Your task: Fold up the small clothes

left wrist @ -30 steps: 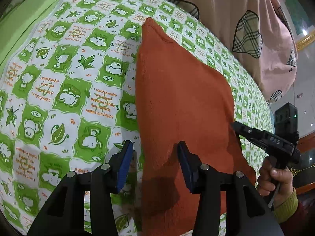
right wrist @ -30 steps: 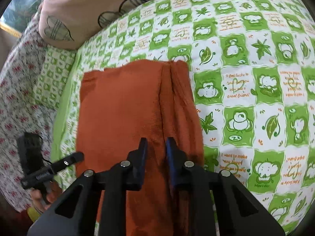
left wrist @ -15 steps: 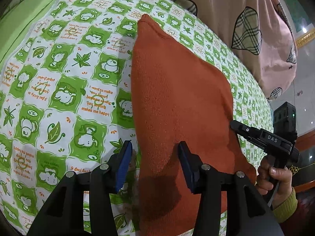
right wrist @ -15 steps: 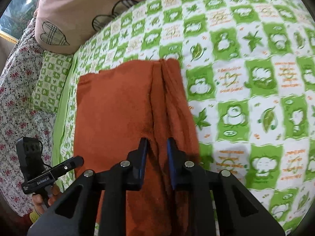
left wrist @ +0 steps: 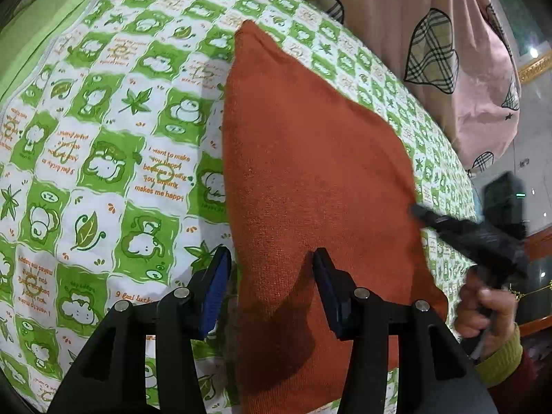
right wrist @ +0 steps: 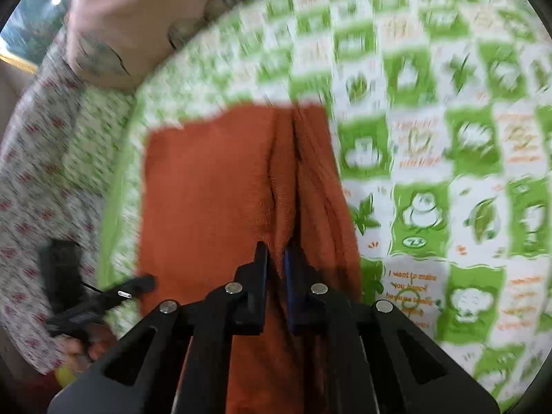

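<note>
An orange knitted garment (left wrist: 310, 179) lies flat on the green and white patterned bedspread (left wrist: 103, 158). My left gripper (left wrist: 272, 276) is open, its jaws astride the garment's near left edge, low over it. In the right wrist view the garment (right wrist: 207, 186) has a raised fold running down its right side. My right gripper (right wrist: 275, 258) is shut on that fold of the orange garment. The right gripper also shows in the left wrist view (left wrist: 472, 234), at the garment's right edge. The left gripper shows in the right wrist view (right wrist: 100, 300), at the garment's left edge.
A pink quilt with plaid heart patches (left wrist: 431, 34) is heaped at the far side of the bed. A floral sheet (right wrist: 31, 186) and a small-check green cloth (right wrist: 93, 131) lie left of the garment. The patterned bedspread (right wrist: 448, 172) stretches to the right.
The right gripper has moved, pulling the pinched fold, and its view is now blurred. The left gripper stays open at the garment's edge, barely shifted.
</note>
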`<state>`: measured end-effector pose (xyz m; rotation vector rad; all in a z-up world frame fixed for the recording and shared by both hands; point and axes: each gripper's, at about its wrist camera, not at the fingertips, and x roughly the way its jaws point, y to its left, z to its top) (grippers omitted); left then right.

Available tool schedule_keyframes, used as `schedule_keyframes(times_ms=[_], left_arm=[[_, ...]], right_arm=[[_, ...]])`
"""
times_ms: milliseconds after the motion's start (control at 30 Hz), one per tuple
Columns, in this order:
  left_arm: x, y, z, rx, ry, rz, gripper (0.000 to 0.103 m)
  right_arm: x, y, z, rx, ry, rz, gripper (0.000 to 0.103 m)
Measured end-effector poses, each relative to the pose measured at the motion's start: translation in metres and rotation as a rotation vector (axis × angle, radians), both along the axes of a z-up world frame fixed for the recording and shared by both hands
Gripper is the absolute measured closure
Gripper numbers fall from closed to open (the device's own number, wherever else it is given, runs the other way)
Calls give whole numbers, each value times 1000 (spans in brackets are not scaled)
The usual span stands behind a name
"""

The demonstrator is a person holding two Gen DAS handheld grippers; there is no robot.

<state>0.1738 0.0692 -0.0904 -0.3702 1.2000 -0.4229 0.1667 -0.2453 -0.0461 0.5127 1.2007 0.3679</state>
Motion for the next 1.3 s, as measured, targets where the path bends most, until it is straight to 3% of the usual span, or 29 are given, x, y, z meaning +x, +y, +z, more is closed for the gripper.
schedule_keyframes(times_ms=[33,100,233,367,833,933,1000,1067,1100,1300], left_arm=[[0,-1,2,0,-5,-4,53],[1,-3,3,-1,-8,-12,52],[4,-12,-8,28,15,-3,52],[6,-15,-11,31,19,4,52],[91,-13,5,30,-13,61,53],[72,-7,11,49,-23,34,52],[48,-1,15,77,-34,10,52],[18,2,18,103,-41,-18,51],[1,4,18,117,-40,-30,50],[-85,8,11,203,-50,-88,38]], right_arm=[[-6,-5,21,41,-61,-5,93],[-14,-10,40,26,-114,1,93],[-9,-13,6,-96,-23,24,93],[-4,-14,-20,-126,9,6,93],[-16,-12,-7,-112,24,-7,89],[-36,-13,11,-99,1,20,85],[-57,-15,24,-89,-13,50,77],[-79,-15,30,-85,-8,77,51],[-90,-15,31,-87,-6,93,47],[-137,-11,25,-130,-10,171,46]])
